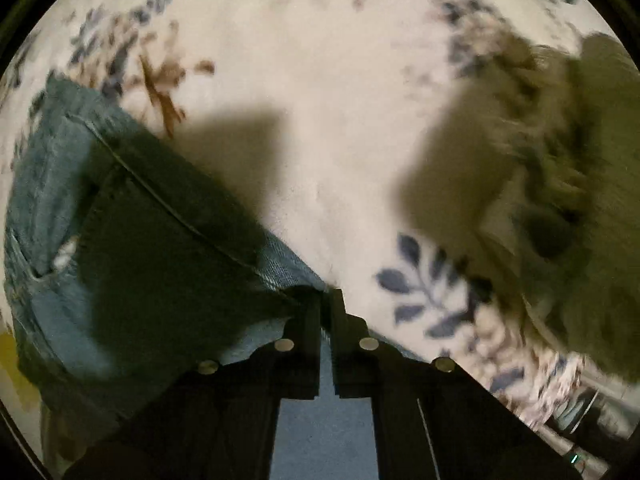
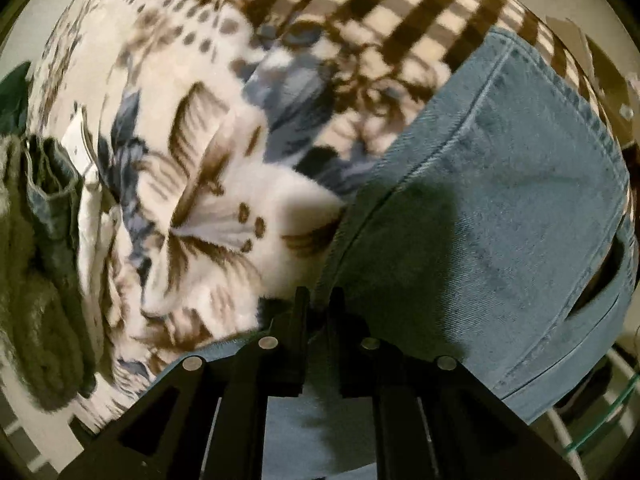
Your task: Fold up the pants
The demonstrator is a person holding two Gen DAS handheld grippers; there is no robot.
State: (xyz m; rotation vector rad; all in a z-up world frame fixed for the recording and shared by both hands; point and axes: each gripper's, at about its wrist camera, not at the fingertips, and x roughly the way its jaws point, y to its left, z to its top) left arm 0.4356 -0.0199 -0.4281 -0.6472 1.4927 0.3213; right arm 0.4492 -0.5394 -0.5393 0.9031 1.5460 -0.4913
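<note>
Blue denim pants (image 1: 132, 240) lie on a floral blanket (image 1: 304, 80), spreading left and down in the left wrist view. My left gripper (image 1: 327, 300) is shut on the pants' edge, with denim between its fingers. In the right wrist view the pants (image 2: 500, 208) fill the right side, a seam curving along their left edge and a slit opening at far right. My right gripper (image 2: 320, 300) is shut on the denim edge, with cloth passing under it.
The blanket (image 2: 192, 184) has blue and brown flower prints and a checked band at the top. A fuzzy olive cloth (image 1: 568, 184) lies at right in the left wrist view. Olive and dark clothes (image 2: 36, 240) are piled at left in the right wrist view.
</note>
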